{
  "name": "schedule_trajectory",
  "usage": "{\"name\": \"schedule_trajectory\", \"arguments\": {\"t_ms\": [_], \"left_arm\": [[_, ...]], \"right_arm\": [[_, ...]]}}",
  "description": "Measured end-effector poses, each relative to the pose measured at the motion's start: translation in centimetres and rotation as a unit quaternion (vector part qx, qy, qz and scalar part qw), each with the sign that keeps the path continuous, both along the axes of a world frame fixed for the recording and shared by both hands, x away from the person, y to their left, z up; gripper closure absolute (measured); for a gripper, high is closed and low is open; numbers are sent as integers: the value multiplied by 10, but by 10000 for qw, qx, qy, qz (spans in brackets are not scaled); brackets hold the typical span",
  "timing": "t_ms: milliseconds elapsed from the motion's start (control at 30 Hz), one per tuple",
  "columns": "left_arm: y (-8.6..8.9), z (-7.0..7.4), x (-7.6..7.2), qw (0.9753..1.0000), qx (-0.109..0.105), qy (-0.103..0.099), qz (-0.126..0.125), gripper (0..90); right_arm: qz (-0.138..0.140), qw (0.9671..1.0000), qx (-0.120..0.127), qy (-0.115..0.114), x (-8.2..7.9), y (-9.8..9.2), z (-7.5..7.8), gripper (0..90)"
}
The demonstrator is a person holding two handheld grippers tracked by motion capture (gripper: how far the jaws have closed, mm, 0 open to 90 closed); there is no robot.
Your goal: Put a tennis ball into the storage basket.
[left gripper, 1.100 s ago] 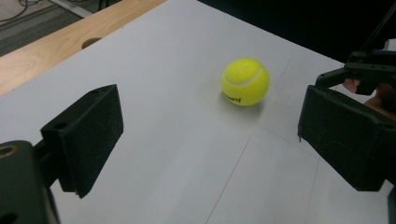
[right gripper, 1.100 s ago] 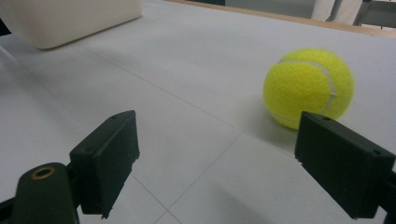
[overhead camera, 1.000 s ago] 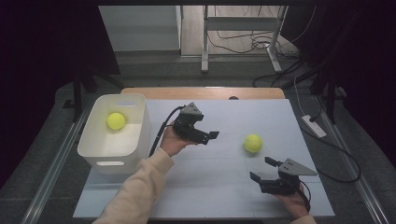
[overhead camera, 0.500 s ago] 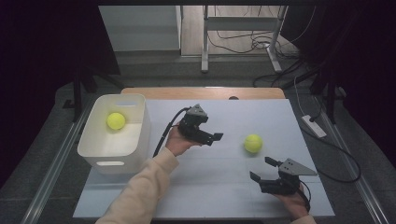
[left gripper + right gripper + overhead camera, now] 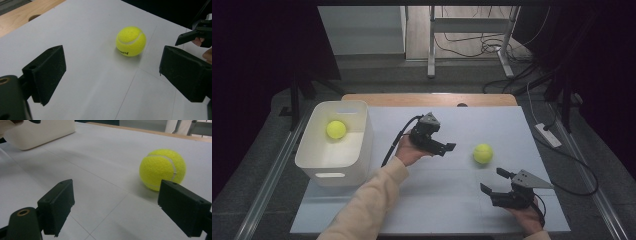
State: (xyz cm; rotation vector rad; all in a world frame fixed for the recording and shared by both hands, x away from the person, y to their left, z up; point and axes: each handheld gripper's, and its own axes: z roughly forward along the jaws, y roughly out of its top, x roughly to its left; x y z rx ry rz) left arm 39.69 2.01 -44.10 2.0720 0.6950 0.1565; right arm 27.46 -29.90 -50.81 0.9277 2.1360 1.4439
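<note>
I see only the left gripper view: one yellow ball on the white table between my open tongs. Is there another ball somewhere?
Observer: Yes, a second ball lies inside the white bin at the table's left side.
Operator: Is the right gripper holding something?
Observer: No. The right gripper rests near the table's front edge, tongs open and empty.
Operator: Which gripper is nearer to the ball on the table?
Observer: In the high view, the left gripper looks slightly nearer to the ball on the table.
</note>
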Motion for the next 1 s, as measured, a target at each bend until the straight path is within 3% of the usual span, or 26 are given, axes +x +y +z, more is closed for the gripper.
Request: {"name": "schedule_trajectory", "arguments": {"t_ms": [1000], "left_arm": [[-33,-9,12,9997,146,52,-161,72]], "right_arm": [[12,10000,-3,-1,0,0,0,136]]}}
